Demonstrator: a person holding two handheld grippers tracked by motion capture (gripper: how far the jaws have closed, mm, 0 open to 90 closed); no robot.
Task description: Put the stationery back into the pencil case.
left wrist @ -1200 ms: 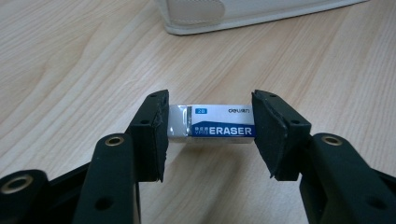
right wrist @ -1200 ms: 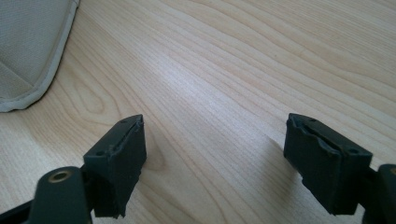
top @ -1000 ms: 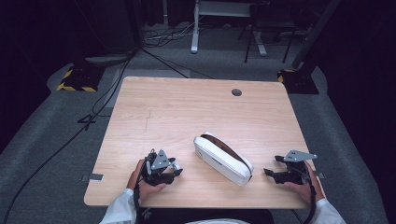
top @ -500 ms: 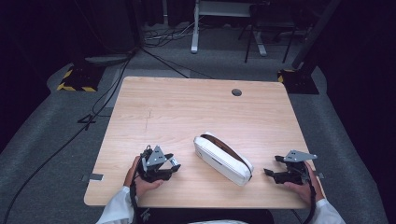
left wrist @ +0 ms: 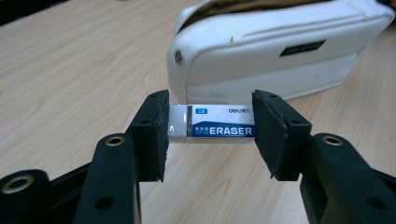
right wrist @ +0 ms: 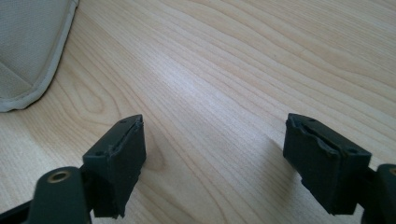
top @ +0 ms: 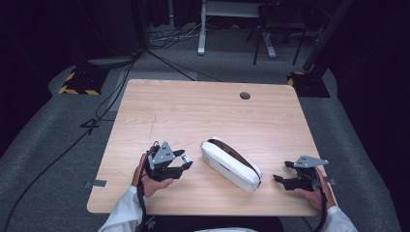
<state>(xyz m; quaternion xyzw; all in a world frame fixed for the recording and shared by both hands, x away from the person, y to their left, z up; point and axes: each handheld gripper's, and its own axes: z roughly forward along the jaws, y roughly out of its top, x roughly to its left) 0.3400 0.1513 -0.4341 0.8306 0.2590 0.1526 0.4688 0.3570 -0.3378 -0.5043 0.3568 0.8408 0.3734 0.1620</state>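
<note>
An eraser (left wrist: 212,125) is clamped in the left claw (left wrist: 210,135), just beside the white pouch (top: 231,164) lying mid-desk (top: 193,111); the right claw (right wrist: 212,158) is held wide apart, empty.

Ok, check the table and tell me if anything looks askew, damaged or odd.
Nothing looks damaged or spilled. The white zippered pencil case lies at a slant across the light wooden table, its top gaping open. The left gripper holds a small white eraser with a blue sleeve end to end between its jaws; the right gripper is open, holding nothing.
</note>
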